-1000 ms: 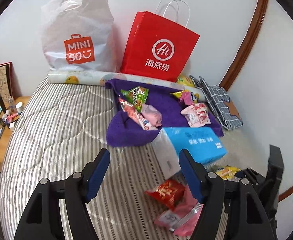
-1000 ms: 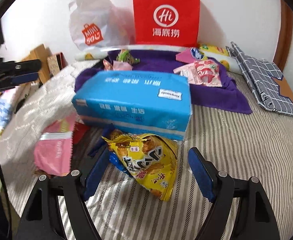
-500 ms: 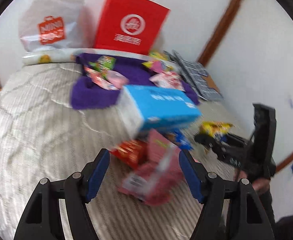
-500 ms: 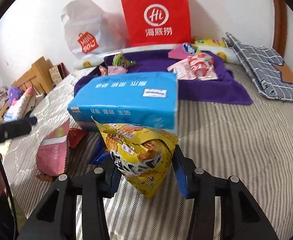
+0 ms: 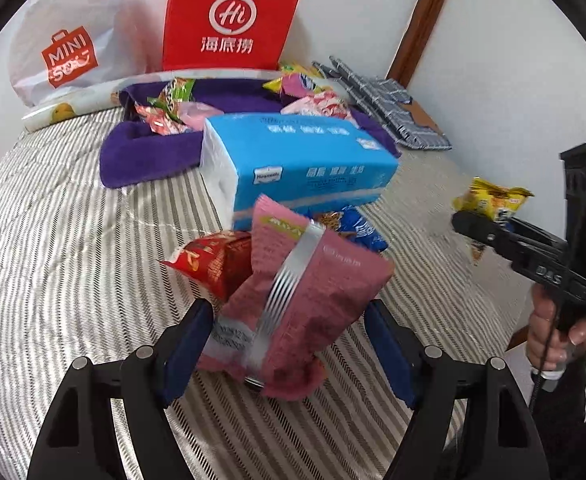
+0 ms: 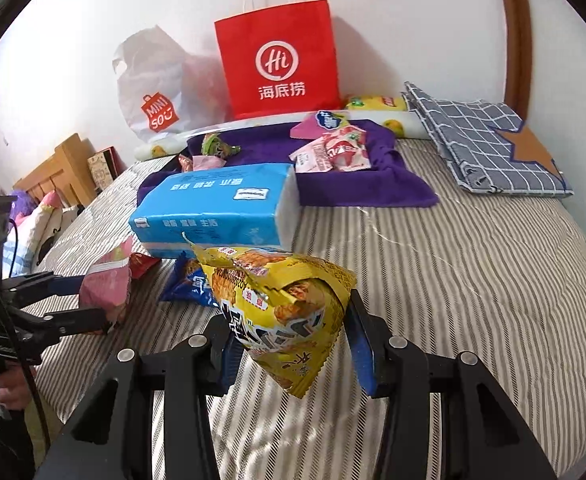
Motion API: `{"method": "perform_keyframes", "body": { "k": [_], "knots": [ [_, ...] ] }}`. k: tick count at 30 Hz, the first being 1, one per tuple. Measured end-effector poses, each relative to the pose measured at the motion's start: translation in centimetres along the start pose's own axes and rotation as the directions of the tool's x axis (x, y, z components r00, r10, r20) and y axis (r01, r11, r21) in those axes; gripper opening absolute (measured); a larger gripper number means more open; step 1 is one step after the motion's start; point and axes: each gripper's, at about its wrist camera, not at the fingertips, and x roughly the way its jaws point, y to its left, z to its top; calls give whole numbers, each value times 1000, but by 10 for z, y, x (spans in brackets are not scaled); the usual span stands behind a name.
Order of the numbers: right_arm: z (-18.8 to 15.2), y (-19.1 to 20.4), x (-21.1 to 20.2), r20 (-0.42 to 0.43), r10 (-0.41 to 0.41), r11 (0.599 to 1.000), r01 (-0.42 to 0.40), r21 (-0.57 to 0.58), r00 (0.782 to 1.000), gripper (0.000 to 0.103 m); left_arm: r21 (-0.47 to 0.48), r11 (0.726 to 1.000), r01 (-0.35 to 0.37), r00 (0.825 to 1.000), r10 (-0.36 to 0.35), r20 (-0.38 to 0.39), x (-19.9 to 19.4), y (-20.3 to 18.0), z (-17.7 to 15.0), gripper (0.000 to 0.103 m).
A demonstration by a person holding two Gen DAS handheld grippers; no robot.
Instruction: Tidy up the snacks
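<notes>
Pinching a yellow snack bag [image 6: 289,312], our right tool [image 6: 293,344] holds it clear of the striped bed [image 6: 473,280]; the bag's lower corner hangs between the blue pads and hides part of the left one. Our left tool [image 5: 289,344] stands spread around a pink snack pouch [image 5: 297,304]; the left pad looks to touch the pouch, while the right pad stands just beside it. We cannot tell whether the pouch rests on the bed, because its base is hidden. It is crinkled, with a silver band down its middle. A red packet [image 5: 213,260] and a blue packet [image 5: 357,228] are partly covered by it. Behind them lies a blue tissue pack [image 5: 305,164], then a purple towel [image 5: 149,152] carrying more snacks. Compared with half a second ago, the yellow bag sits higher above the bed, and the pink pouch now stands between the left pads rather than ahead of them.
</notes>
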Motion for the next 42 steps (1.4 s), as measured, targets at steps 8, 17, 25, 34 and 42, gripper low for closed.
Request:
{"method": "perform_keyframes", "body": {
  "k": [8,17,25,34,42],
  "knots": [
    [-9,-10,-1,0,-18,1000,18,18,1000,46,-6,1000,24,1000,-24,-12,4,-5,1,51],
    [-13,-18,0,-6,-25,999,25,41,1000,46,-18,996,93,995,-92,36,-11,-5,1,46],
    [-3,-10,-2,7,-33,999,33,7,999,46,-16,993,119,987,-116,109,-34,-5,9,46],
    [12,-1,0,12,-46,999,46,-7,999,46,-79,991,108,982,-94,161,-40,8,28,46],
    [33,4,0,28,-57,998,57,-9,998,46,-160,981,115,976,-81,203,-44,25,49,46]
  ]
}}
